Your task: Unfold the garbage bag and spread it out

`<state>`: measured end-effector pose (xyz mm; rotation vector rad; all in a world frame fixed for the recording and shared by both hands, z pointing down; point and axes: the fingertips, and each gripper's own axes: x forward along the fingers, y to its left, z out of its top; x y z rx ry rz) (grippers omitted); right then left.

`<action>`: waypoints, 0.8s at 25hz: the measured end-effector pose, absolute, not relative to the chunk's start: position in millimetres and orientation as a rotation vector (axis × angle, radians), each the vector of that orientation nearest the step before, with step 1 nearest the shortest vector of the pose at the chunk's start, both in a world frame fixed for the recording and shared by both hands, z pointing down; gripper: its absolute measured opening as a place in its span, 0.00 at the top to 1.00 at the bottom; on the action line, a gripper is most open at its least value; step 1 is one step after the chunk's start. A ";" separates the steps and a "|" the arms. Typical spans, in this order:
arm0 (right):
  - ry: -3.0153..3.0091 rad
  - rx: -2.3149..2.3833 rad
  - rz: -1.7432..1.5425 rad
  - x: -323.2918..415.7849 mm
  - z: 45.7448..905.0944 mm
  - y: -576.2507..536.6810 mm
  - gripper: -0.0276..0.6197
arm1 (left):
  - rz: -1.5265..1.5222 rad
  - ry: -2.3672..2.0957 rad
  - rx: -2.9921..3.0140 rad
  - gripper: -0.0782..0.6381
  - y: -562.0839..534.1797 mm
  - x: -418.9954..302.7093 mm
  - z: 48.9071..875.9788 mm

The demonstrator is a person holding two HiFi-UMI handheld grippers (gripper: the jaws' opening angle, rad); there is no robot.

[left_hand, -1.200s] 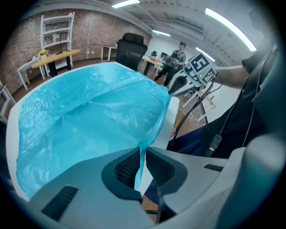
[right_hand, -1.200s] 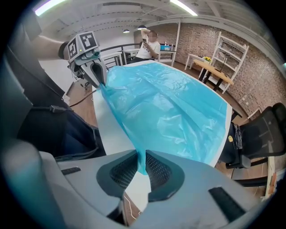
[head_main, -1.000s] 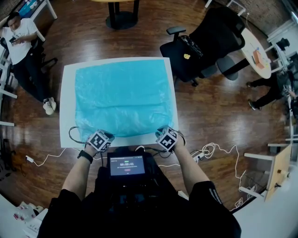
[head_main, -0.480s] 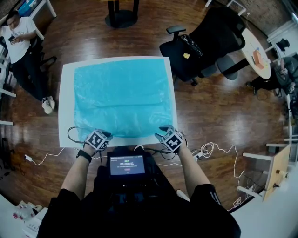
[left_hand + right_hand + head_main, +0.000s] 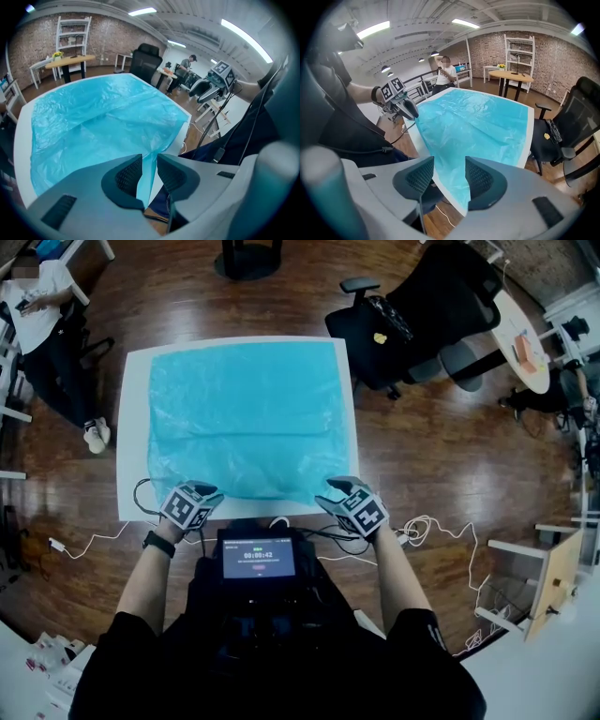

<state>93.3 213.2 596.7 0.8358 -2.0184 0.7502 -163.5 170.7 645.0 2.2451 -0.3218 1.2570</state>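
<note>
**Plastic garbage bag, thin and turquoise, spread over a white rectangular worktop**

The bag lies opened out and almost flat. It covers most of the worktop, leaving a white margin down the left side and a thinner one along the far and right sides. A shallow crease runs across it about halfway, and the film is finely wrinkled all over. Its near edge reaches the near edge of the worktop, where the two tongs sit at its near corners.

The left tongs are at the near left corner. Their jaws have just been opening and stand a little apart. A narrow fold of the bag's corner rises between them, with a gap showing beside it, so the pads are not pinching it.

The right tongs are at the near right corner. Their jaws have just been opening too and stand wide apart. The bag's corner shows in the gap between them, and neither pad touches it.

A black watch is on the person's left wrist, and a small lit screen sits at the chest between the arms. The worktop stands on a dark wooden floor, where a white cable trails at the right. A black office chair stands just beyond the far right corner. A seated person in a white top is well off to the far left.
</note>
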 end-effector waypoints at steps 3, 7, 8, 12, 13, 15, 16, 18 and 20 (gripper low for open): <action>-2.035 0.830 0.733 90.8 585.8 212.6 0.57 | 1.224 -0.345 2.257 0.71 171.4 -168.6 630.9; -2.066 0.836 0.722 90.7 579.5 213.4 0.52 | 1.166 -0.384 2.272 0.67 175.5 -170.6 615.8; -2.079 0.843 0.722 91.4 578.6 213.5 0.52 | 1.152 -0.395 2.276 0.66 177.1 -170.7 612.0; -2.189 0.922 0.724 84.0 549.9 200.2 0.51 | 1.121 -0.439 2.284 0.66 181.7 -172.6 601.0; -2.225 0.956 0.725 81.1 539.7 193.3 0.51 | 1.117 -0.446 2.284 0.66 182.8 -172.9 600.2; -2.292 1.018 0.734 73.9 522.8 177.1 0.51 | 1.118 -0.456 2.284 0.66 185.0 -174.2 601.2; -2.315 1.035 0.738 69.6 518.5 169.2 0.51 | 1.120 -0.460 2.285 0.66 186.1 -174.9 602.3; -2.326 1.038 0.733 61.0 521.7 155.9 0.51 | 1.119 -0.469 2.286 0.66 189.3 -174.6 603.1; -2.300 1.014 0.717 51.8 537.3 145.4 0.51 | 1.120 -0.474 2.287 0.66 193.9 -173.9 602.6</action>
